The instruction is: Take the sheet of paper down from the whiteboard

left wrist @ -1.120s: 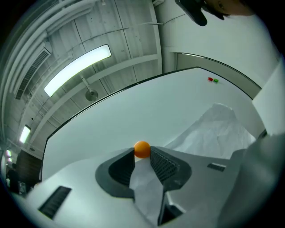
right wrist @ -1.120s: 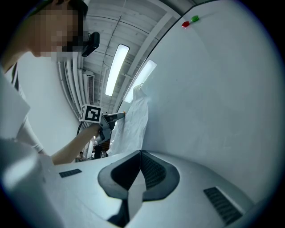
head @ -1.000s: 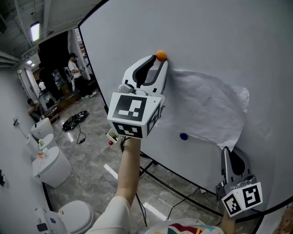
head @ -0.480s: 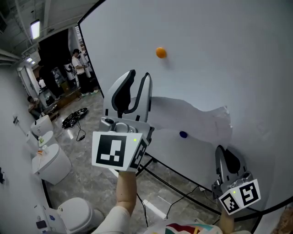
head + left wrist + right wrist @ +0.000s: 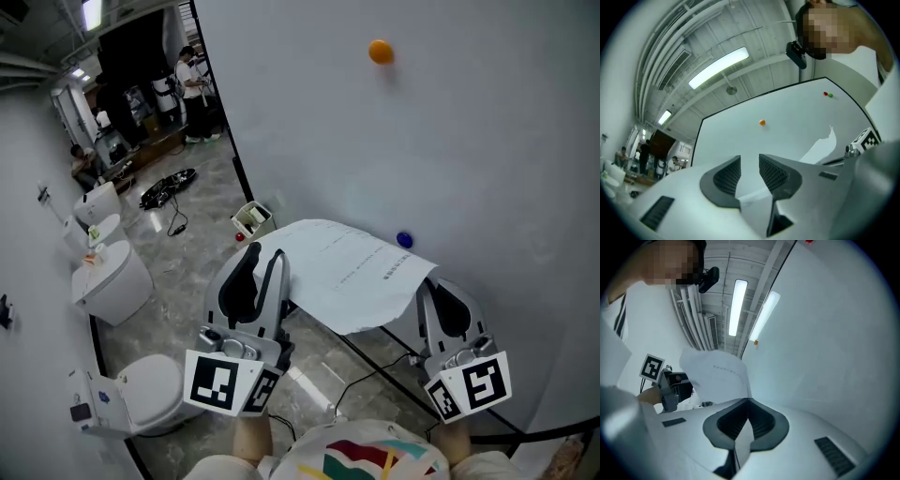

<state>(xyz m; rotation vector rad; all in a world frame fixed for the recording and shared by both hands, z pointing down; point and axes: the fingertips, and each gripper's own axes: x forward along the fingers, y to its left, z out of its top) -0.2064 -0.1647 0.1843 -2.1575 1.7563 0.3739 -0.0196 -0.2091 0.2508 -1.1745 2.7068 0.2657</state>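
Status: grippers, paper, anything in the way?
Right hand-held gripper shut on sheet of paper. Left hand-held gripper open, sheet edge between jaws. Sheet clear of whiteboard; orange magnet, blue magnet on board. Nothing blocking.

Whiteboard (image 5: 487, 150) face largely open
An orange magnet (image 5: 380, 52) high up and a blue magnet (image 5: 404, 240) beside the sheet of paper (image 5: 347, 277) interrupt it

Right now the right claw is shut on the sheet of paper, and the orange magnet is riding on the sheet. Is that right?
Not quite. The orange magnet is not on the sheet: it sits on the whiteboard, well above the sheet of paper, as the head view shows. The rest holds: the right claw is shut on the sheet.
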